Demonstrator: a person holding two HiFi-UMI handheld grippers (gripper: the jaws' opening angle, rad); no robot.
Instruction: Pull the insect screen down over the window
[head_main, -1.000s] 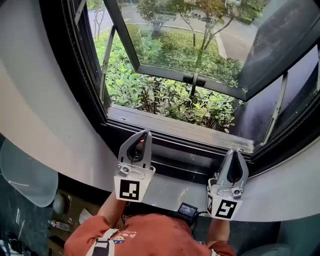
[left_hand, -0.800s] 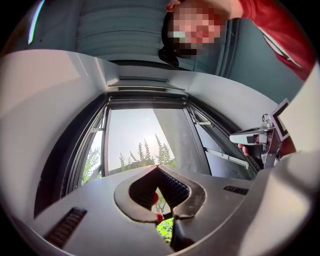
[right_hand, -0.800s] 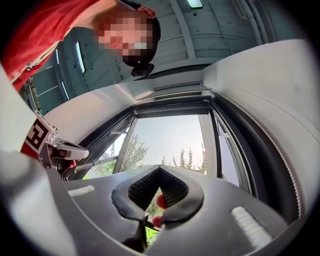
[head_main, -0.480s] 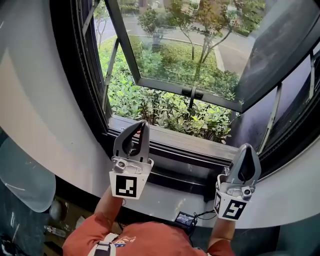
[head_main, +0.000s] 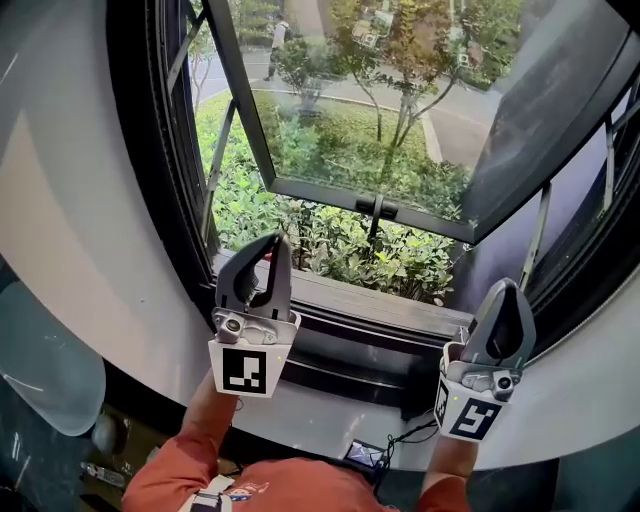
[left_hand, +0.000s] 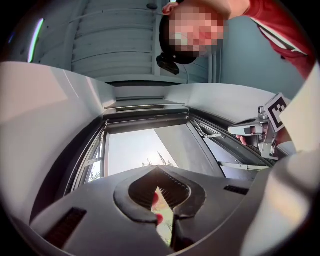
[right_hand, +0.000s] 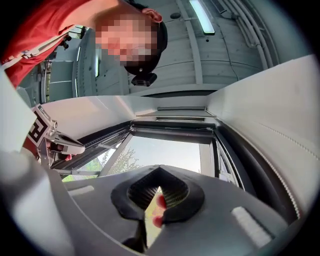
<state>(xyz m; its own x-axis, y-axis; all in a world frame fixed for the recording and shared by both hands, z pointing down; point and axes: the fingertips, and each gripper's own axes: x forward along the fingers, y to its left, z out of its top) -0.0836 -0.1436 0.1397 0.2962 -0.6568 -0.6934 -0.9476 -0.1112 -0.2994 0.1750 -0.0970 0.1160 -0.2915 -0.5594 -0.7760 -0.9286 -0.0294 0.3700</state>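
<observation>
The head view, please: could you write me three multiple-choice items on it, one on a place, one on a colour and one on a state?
1. On which part of the glass window sash is the small black handle fixed?
A. its bottom rail, near the middle
B. its top rail
C. its left side rail

2. What colour is the person's shirt?
A. blue
B. orange-red
C. white

3. How do the grey left gripper and the grey right gripper stand?
A. both shut, empty
B. both wide open
C. each shut on a cord

Answers:
1 A, the handle sits midway along the sash's lower edge.
2 B, the shirt shows orange-red at the bottom of the head view.
3 A, in each gripper view the jaw tips meet with nothing between them.
</observation>
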